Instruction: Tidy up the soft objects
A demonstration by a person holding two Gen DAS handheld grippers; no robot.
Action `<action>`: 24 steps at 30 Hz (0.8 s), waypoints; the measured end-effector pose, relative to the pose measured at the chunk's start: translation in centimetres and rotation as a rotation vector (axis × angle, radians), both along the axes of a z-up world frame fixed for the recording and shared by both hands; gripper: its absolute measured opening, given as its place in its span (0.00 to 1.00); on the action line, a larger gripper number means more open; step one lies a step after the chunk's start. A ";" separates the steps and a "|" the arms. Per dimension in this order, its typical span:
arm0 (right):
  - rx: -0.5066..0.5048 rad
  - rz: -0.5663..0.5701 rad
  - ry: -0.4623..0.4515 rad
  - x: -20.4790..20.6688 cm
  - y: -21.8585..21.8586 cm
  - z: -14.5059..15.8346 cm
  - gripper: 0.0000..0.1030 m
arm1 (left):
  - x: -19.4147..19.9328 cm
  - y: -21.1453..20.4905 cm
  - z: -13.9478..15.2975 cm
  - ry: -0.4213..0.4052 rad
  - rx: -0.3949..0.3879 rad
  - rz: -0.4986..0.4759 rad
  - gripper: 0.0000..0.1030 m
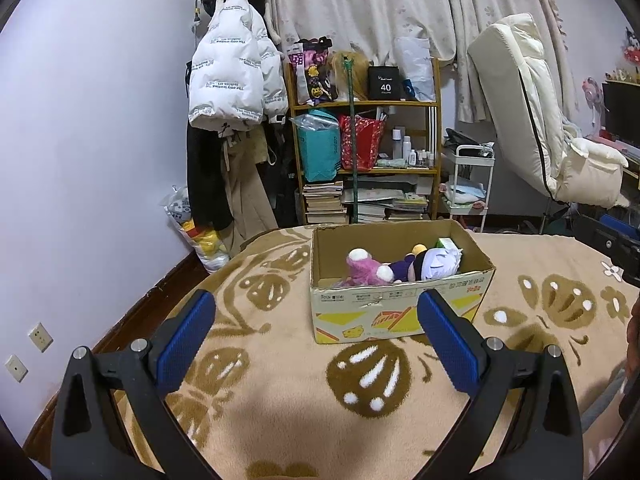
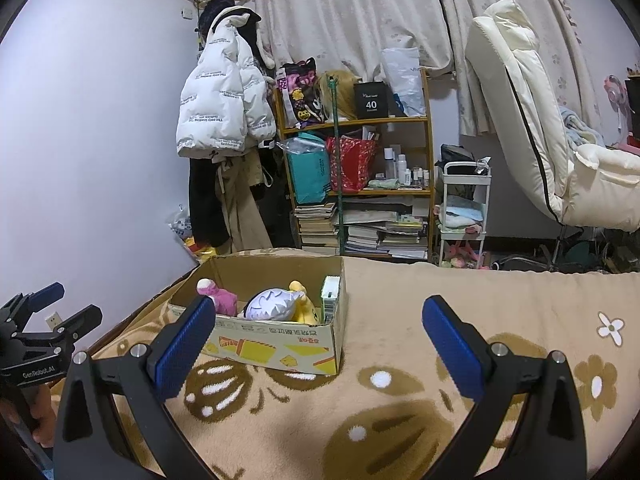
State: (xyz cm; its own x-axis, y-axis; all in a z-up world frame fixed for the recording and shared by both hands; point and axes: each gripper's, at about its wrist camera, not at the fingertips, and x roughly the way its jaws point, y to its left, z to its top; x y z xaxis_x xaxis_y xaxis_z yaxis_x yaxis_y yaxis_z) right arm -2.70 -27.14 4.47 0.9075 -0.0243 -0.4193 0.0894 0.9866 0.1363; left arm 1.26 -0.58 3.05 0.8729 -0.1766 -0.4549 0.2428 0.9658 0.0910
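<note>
The left gripper has its two blue-padded fingers spread wide and holds nothing. It hangs above a tan blanket with a brown floral pattern. Just beyond the fingertips, slightly right of centre between them, an open cardboard box sits on the blanket. Inside it lie a pink plush toy and, touching it on the right, a doll with a purple body and a white head. A green-and-white carton stands in the far right corner.

The right gripper is likewise wide open and empty. From its view the box lies ahead and to the left, partly behind the left finger's pad. A yellow plush shows beside the white-headed doll. The other gripper appears at the far left edge, beside the box.

Behind the bed stand a cluttered wooden shelf, a hanging white puffer jacket, curtains and a cream reclining chair.
</note>
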 end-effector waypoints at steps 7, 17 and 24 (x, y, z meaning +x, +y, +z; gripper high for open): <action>-0.002 0.001 -0.001 0.0 0.0 0.0 1.00 | 0.0 -0.1 0.0 0.003 0.000 -0.002 0.97; -0.001 -0.007 0.002 0.0 0.0 0.0 1.00 | -0.1 -0.1 -0.3 0.009 0.004 0.000 0.97; -0.002 -0.007 0.000 0.0 0.0 0.0 1.00 | -0.2 0.0 -0.7 0.009 0.003 -0.001 0.97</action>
